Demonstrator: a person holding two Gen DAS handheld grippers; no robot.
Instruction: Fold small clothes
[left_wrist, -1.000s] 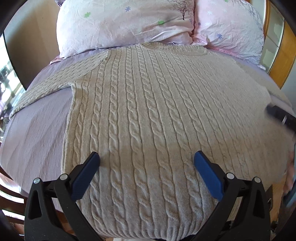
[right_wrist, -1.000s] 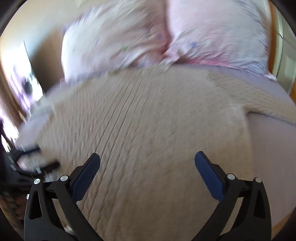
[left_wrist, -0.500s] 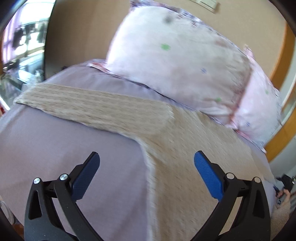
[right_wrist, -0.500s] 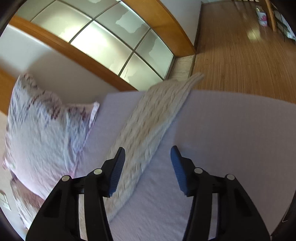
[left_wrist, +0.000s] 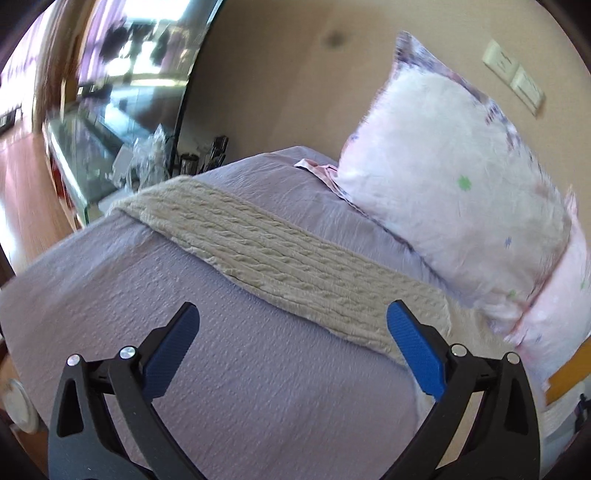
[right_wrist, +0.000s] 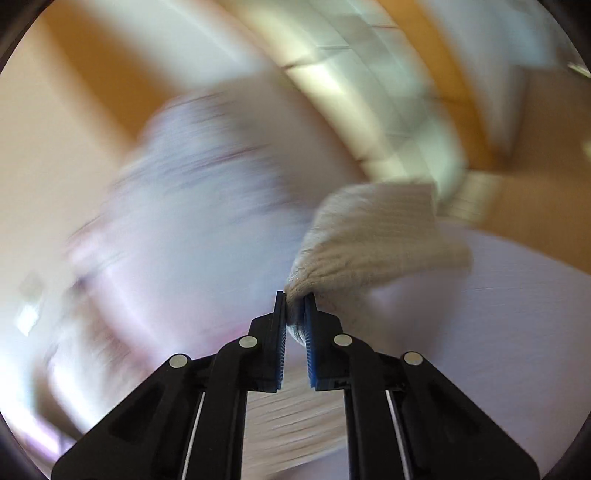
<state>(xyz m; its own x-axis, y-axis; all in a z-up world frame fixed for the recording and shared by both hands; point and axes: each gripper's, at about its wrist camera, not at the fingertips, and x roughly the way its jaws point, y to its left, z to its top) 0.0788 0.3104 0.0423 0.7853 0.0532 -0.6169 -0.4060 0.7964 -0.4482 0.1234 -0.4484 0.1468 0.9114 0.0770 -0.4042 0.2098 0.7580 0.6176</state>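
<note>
Since half a second ago your right tool (right_wrist: 295, 306) has gone from part-open over the sleeve to pinched tight on it, and the left view has swung further out along the other sleeve.

Right side first. Your right tool's blue pads (right_wrist: 280, 332) are nearly together with a fold of the beige cable-knit sweater (right_wrist: 369, 236) squeezed between them. That sleeve rises up and away from the tool tip, bunched, lifted off the lilac bed sheet (right_wrist: 498, 332). More knit shows blurred below the tool, between its arms. Everything past the sleeve is heavy motion blur: a pale pillow-like mass to the left of the sleeve, wood trim and frosted glass panels (right_wrist: 388, 110) beyond it. Can't tell detail there.

Left side. Your left tool (left_wrist: 291, 332) is spread wide, nothing between the pads (left_wrist: 173, 347), hanging over bare bed sheet (left_wrist: 258, 387). Sweater's other sleeve (left_wrist: 277, 251) lies flat on the bed just beyond the tool, running diagonally from the right pad up toward the far left edge of the bed, where its cuff end reaches the mattress edge. Right pad overlaps the sleeve's near end in view; contact can't be told. Past the sleeve, on its right, a white floral pillow (left_wrist: 461, 177) leans on the beige wall, a pink one (left_wrist: 557, 314) beside it. Wall switch plates (left_wrist: 513, 77) sit above the pillow. Left of the sleeve's far end: cluttered glass furniture (left_wrist: 110, 147), blurred.
</note>
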